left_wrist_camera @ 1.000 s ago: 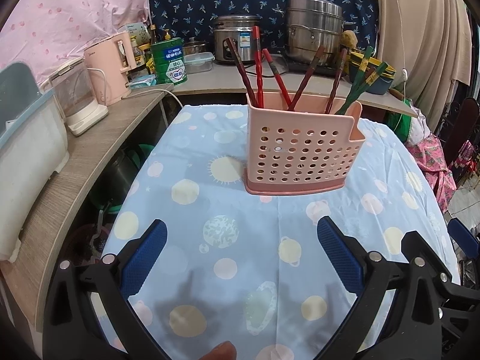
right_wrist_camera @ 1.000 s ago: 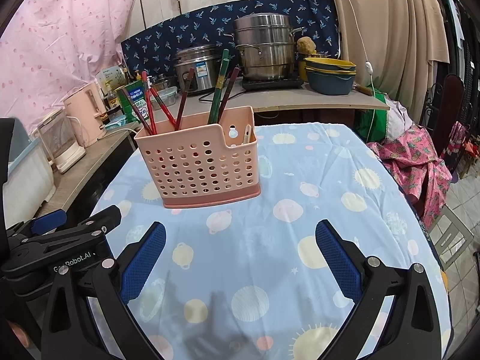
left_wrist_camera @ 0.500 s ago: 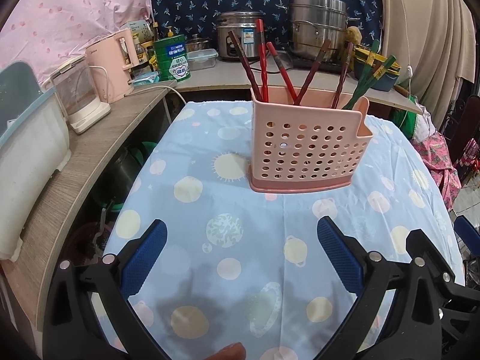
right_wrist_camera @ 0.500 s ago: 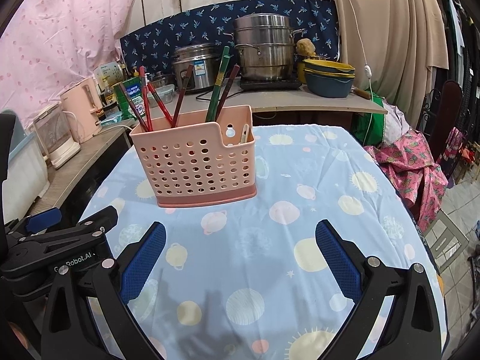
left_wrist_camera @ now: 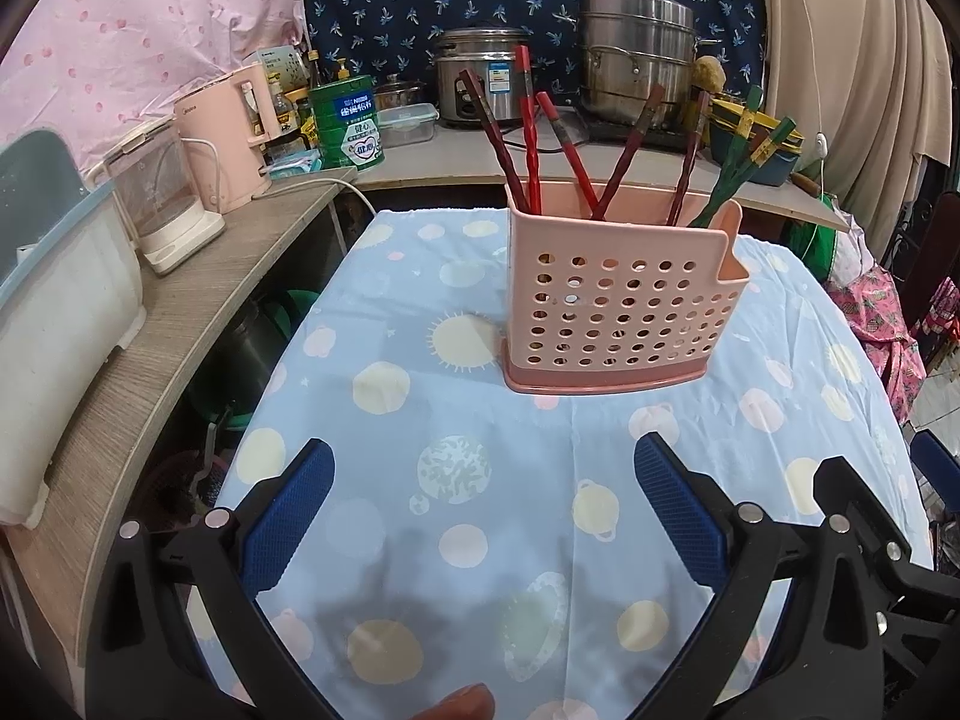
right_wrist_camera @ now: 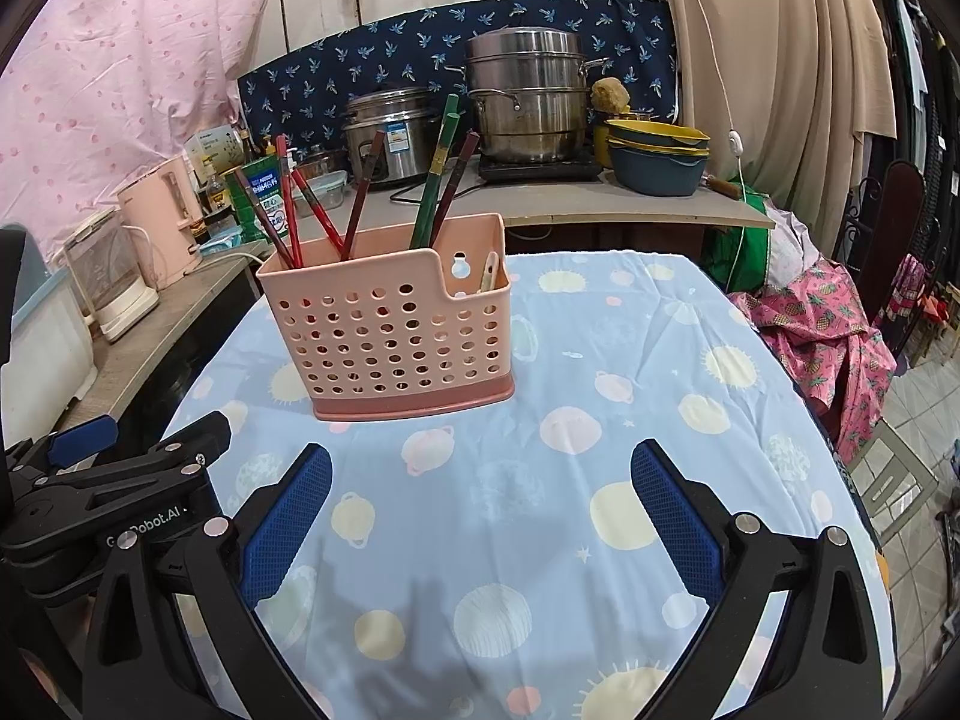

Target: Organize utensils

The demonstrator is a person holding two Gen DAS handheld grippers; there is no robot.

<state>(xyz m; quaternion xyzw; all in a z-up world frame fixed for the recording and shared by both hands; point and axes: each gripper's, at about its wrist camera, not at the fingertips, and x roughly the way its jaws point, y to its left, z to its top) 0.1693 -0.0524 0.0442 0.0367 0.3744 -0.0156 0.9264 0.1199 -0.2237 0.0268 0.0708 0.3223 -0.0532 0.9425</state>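
A pink perforated utensil basket (left_wrist_camera: 618, 306) stands upright on the blue patterned tablecloth (left_wrist_camera: 480, 480); it also shows in the right wrist view (right_wrist_camera: 390, 330). Several red chopsticks (left_wrist_camera: 528, 132) and green chopsticks (left_wrist_camera: 738, 156) stand in it, and a pale utensil (right_wrist_camera: 489, 273) sits in its side compartment. My left gripper (left_wrist_camera: 480, 504) is open and empty, short of the basket. My right gripper (right_wrist_camera: 480, 504) is open and empty, to the basket's right and nearer the front. The left gripper's body (right_wrist_camera: 108, 492) shows at the lower left of the right wrist view.
A wooden counter (left_wrist_camera: 180, 312) along the left holds a pink kettle (left_wrist_camera: 234, 138), a glass kettle (left_wrist_camera: 162, 204) and a white bin (left_wrist_camera: 54, 312). The back counter holds a rice cooker (left_wrist_camera: 480, 72), a steel steamer pot (left_wrist_camera: 636, 54) and stacked bowls (right_wrist_camera: 657, 159). Pink cloth (right_wrist_camera: 822, 324) hangs at the right.
Both grippers have drawn back and dropped slightly, so the basket sits a little lower and farther in view. Both stay open and empty. The basket has not moved.
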